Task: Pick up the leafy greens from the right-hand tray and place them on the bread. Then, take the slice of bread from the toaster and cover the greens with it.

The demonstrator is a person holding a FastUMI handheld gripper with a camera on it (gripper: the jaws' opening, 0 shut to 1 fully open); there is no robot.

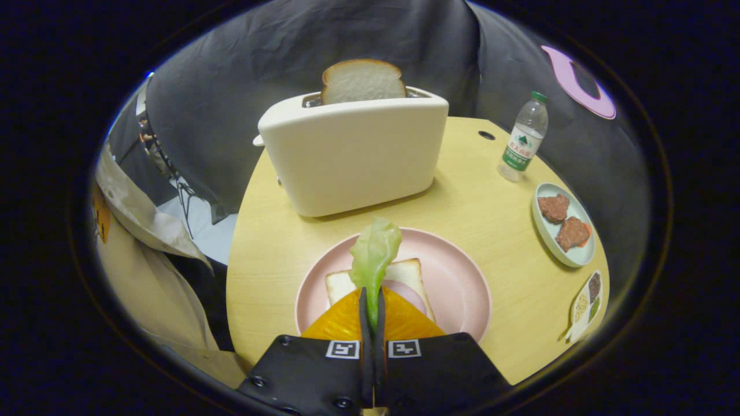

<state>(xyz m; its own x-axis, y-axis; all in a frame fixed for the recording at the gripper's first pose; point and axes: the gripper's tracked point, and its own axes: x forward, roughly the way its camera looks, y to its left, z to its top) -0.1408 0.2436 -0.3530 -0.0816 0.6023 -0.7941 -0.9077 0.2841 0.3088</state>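
1. Tongs (372, 300) nearly closed, orange fingers (338, 320) pinching the stalk end of the leafy greens (373, 254) from both sides; leaf standing up and forward from the fingertips.
2. Held above the pink plate (457, 277), which serves as landmark for everything below.
3. On the plate: a slice of bread (404, 273) lying flat, partly hidden by the fingers, with a pale pink round slice (407, 294) on top; the greens just over that bread, whether touching it cannot be told.
4. Beyond the plate, close to its far rim: cream toaster (352, 153) standing on the counter (272, 242), second bread slice (361, 81) sticking up out of its slot.
5. Right of the plate, well apart, near the counter's edge: small pale tray (546, 231) carrying two brownish pieces (563, 222).
6. Nearer than that tray, also right of the plate: a small divided dish (587, 306) with dark and yellowish bits in its compartments.
7. Beyond the plate and to the right, past the pale tray: clear plastic bottle (525, 138) with green cap, upright.
8. Left of the plate, off the counter's edge: a light sleeve or coat (139, 242).
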